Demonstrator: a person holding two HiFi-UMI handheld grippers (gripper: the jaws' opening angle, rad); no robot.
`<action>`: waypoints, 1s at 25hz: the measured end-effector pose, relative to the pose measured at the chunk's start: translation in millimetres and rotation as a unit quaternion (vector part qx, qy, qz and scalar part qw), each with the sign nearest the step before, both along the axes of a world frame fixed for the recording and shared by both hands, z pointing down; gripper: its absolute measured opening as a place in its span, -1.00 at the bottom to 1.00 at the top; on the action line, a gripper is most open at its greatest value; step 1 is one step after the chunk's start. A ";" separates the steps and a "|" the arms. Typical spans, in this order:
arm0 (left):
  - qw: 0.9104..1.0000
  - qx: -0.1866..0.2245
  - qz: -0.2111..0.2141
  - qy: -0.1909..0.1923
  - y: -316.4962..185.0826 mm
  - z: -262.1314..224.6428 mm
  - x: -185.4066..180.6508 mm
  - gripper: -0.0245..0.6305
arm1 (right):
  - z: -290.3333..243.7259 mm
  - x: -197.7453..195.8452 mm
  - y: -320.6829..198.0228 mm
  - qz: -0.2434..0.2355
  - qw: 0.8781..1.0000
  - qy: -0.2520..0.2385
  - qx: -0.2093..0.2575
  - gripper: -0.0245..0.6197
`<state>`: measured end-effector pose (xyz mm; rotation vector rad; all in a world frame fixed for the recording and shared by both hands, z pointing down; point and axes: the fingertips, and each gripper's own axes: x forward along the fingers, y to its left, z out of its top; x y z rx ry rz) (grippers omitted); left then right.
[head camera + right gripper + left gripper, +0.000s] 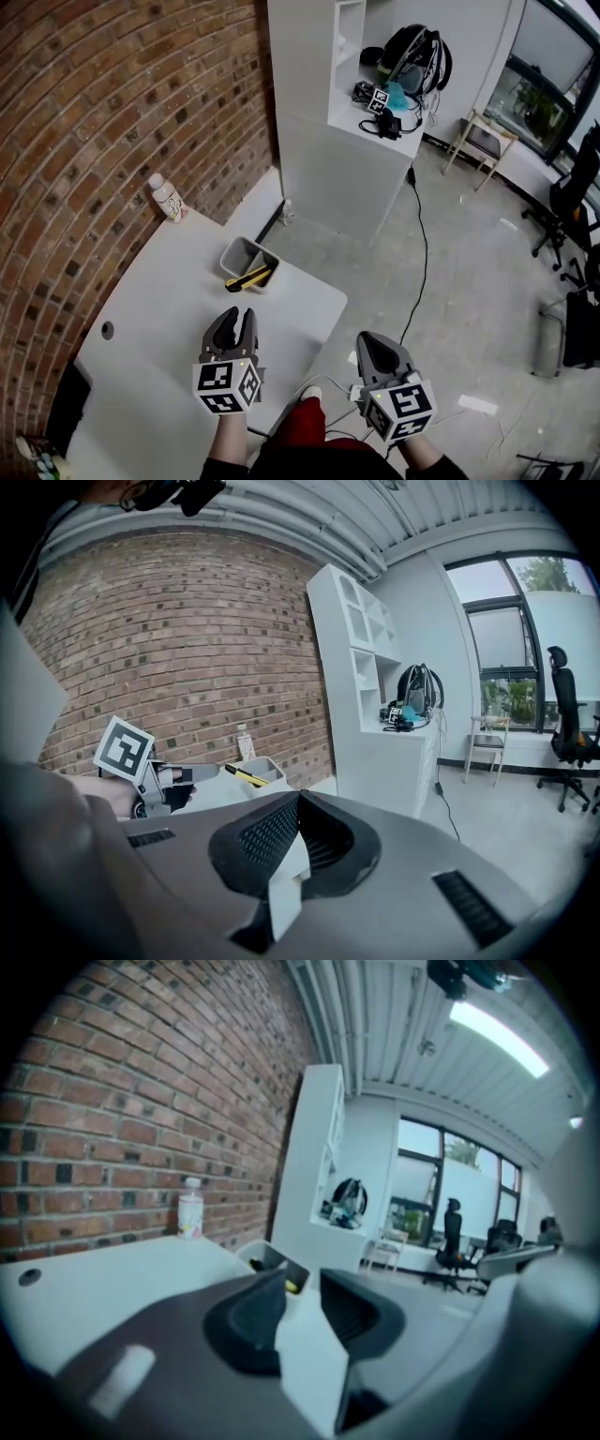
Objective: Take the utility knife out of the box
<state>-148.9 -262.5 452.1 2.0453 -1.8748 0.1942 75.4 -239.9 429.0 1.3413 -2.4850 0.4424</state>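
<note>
Head view — bottle (167,199) beyond box (239,251) with utility knife (248,278); left gripper (236,319) fingers spread, right gripper (370,339) fingers together.

The box (240,251) sits at the far edge of the table (169,309), utility knife (248,278) inside. A bottle (167,199) stands left, beside the wall (94,112).

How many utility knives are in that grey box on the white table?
1. The yellow utility knife leans in the grey box, one end poking over its rim. Part of the box's inside is hidden, so another may be there.
</note>
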 end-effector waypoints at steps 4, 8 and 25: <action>1.000 -0.020 -0.010 0.012 -13.3 12.5 -8.7 -0.54 | 5.0 -10.9 -15.7 -0.009 1.000 0.003 -0.006 -0.90; 0.999 -0.035 -0.017 0.028 -22.3 22.1 -13.5 -0.50 | 11.3 -28.4 -28.5 -0.030 0.999 0.003 -0.014 -0.90; 0.993 -0.050 -0.046 0.096 -53.7 43.1 -24.3 -0.41 | 51.5 -82.4 -61.0 -0.096 0.994 0.005 -0.051 -0.90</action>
